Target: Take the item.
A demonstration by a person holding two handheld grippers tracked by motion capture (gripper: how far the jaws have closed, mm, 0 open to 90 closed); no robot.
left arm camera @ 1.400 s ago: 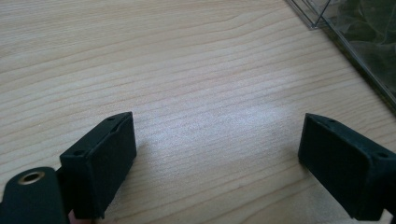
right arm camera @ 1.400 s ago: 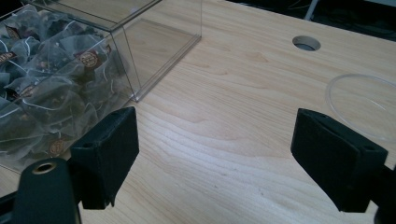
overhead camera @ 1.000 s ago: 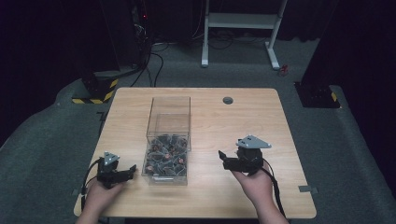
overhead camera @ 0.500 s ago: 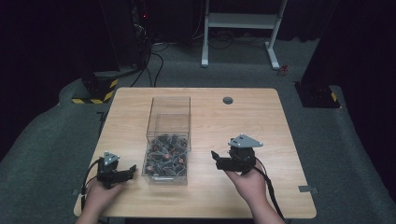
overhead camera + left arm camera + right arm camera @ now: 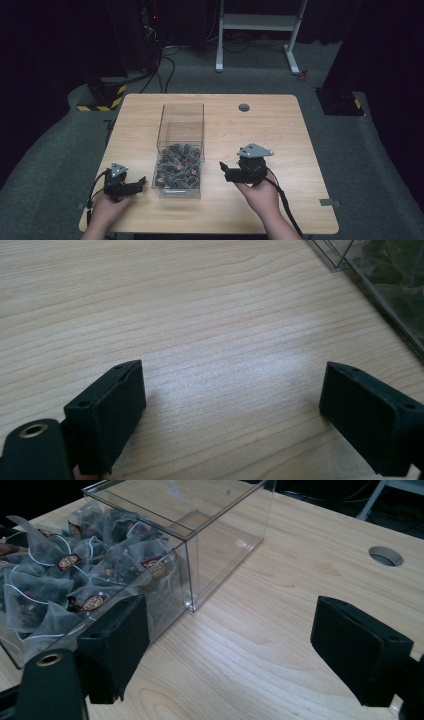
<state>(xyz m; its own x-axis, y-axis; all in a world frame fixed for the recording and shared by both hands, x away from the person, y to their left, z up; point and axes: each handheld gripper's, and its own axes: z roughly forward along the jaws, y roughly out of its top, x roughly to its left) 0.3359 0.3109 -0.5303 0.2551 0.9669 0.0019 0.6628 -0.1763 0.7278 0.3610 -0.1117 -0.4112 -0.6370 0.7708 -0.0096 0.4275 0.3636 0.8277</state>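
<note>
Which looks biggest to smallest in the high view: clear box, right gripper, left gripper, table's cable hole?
1. clear box
2. right gripper
3. left gripper, close to the right; the raised right one may just look larger
4. cable hole

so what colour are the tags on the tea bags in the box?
Dark red-brown with a gold emblem, on the tea bags in the clear box; clearest in the right gripper view.

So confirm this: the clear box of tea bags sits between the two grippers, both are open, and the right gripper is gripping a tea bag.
Not quite. The right gripper grips nothing: the right gripper view shows its jaws wide apart over bare table beside the clear box, the tea bags inside it. The rest holds: the box sits between the grippers, and the left gripper is open too.
</note>
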